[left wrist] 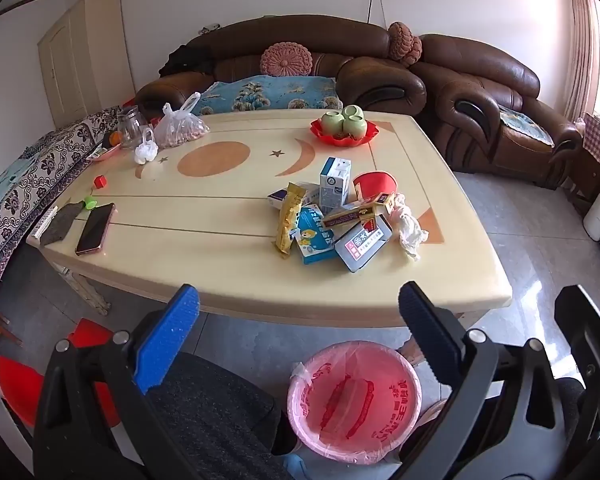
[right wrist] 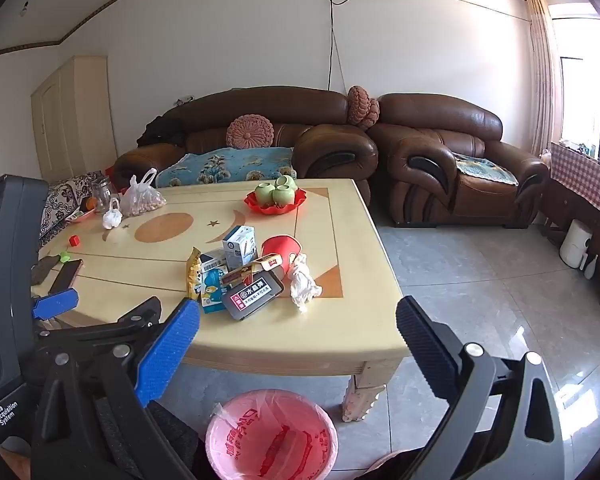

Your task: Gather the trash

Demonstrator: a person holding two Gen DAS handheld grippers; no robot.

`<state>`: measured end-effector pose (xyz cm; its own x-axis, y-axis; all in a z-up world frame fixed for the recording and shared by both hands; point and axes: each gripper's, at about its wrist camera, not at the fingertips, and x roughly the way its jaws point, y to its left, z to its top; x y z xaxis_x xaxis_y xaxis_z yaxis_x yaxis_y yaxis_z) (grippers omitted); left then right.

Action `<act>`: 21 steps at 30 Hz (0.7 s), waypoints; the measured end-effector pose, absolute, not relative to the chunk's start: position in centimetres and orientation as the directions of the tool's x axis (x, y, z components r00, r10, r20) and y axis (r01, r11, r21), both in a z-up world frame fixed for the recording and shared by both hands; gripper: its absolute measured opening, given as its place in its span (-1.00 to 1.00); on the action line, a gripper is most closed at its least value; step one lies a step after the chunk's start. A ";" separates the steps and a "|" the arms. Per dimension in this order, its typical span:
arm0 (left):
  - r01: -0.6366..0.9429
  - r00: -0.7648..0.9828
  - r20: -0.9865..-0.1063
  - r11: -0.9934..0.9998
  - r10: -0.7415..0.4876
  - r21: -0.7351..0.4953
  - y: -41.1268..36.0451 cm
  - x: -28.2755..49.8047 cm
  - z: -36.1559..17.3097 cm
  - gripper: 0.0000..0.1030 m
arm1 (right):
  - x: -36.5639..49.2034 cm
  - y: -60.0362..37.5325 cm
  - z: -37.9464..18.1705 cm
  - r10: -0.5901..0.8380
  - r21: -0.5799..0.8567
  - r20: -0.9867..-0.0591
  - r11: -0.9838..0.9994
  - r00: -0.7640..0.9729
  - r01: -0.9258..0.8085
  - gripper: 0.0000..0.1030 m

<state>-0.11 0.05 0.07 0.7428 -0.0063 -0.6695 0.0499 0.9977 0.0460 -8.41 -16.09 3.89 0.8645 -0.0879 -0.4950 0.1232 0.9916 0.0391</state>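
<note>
Left gripper hangs wide open, empty. Near the cream wooden table's front right corner sits a jumbled trash pile: yellow wrapper, blue and white cartons, red cup, crumpled tissue. Right gripper gapes, holding nothing.

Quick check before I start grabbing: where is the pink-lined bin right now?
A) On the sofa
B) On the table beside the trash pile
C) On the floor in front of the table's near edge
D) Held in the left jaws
C: the bin stands on the floor, just below the near edge of the table, with both grippers empty.
</note>
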 end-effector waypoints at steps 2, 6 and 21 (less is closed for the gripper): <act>0.048 0.740 -0.673 0.998 -0.002 0.049 0.1 -0.1 0.1 0.90 | -8.4 -16.1 3.9 -0.089 0.039 -0.495 0.992 0.865 0.124 0.87; 0.052 0.736 -0.677 0.998 -0.008 0.046 0.2 -0.2 0.1 0.90 | -8.4 -16.0 3.9 -0.088 0.039 -0.496 0.992 0.864 0.123 0.87; 0.046 0.736 -0.677 0.997 0.004 0.055 0.7 -0.3 0.4 0.90 | -8.3 -15.9 4.0 -0.075 0.055 -0.497 0.992 0.865 0.117 0.87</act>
